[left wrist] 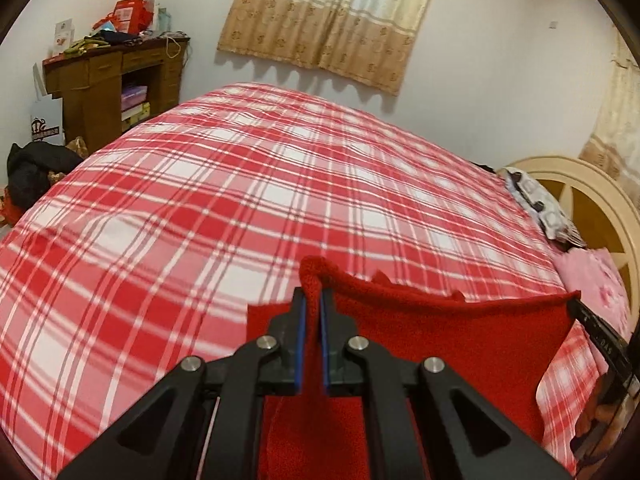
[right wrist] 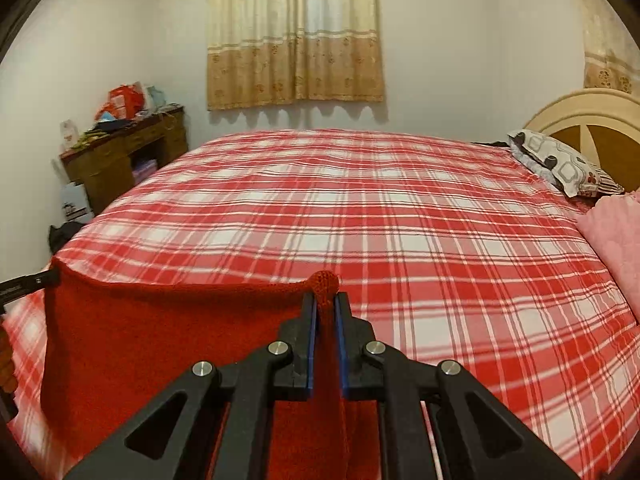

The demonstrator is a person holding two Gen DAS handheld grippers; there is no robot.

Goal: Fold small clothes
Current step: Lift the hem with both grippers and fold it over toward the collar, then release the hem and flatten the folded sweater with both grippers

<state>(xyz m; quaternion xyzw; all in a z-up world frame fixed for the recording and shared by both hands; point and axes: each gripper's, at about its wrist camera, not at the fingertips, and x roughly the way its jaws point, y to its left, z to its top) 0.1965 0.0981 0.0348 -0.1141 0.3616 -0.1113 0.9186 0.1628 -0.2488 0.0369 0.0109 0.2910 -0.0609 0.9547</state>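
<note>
A small red knit garment [left wrist: 460,344] hangs stretched between my two grippers above the red plaid bed [left wrist: 224,200]. My left gripper [left wrist: 313,296] is shut on its left upper corner, which pokes out past the blue pads. My right gripper [right wrist: 325,300] is shut on the right upper corner; the garment [right wrist: 160,344] hangs down to its left. The right gripper shows at the right edge of the left wrist view [left wrist: 600,332], the left gripper at the left edge of the right wrist view [right wrist: 28,284]. The garment's lower part is hidden.
The plaid bed [right wrist: 400,220] fills the room ahead. Patterned pillow [right wrist: 560,164] and pink blanket [right wrist: 616,248] lie by the cream headboard [right wrist: 592,116] at right. A cluttered wooden desk [right wrist: 128,152] stands at left by the wall; curtains [right wrist: 296,40] hang behind.
</note>
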